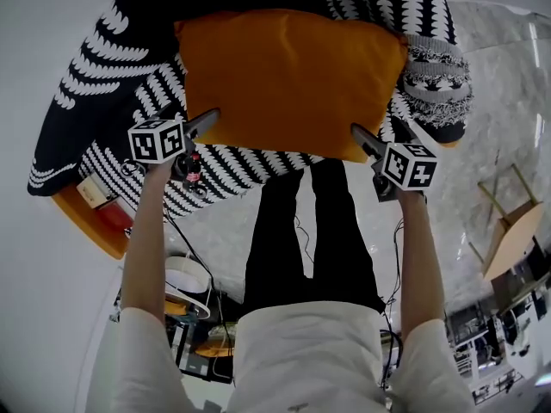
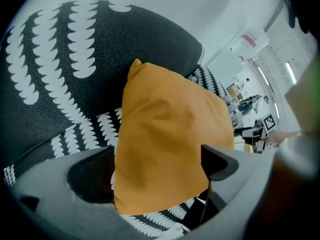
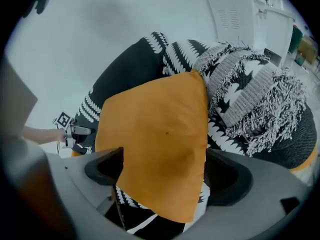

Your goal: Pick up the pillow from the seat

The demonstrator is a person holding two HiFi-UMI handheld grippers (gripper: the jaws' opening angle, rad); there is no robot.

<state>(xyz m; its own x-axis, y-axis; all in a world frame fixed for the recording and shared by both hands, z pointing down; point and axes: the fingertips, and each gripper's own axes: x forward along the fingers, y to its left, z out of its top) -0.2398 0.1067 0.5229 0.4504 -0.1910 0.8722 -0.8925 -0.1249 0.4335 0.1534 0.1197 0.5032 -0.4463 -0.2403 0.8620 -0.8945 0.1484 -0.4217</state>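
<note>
Now, pillow (image 1: 288, 80) between left claw (image 2: 156, 169), right claw (image 3: 165, 171)

Pillow (image 1: 288, 80): orange, plain fabric, approx. square, plump, pointed corners, light creases; one small dark speck near its right edge. Lies across centre of seat (image 1: 103, 76), far edge twd backrest, near edge twd seat front. Seat: rounded, black w/ rows of white leaf-shaped marks. Whether pillow underside fully rests on seat: cannot tell.
</note>
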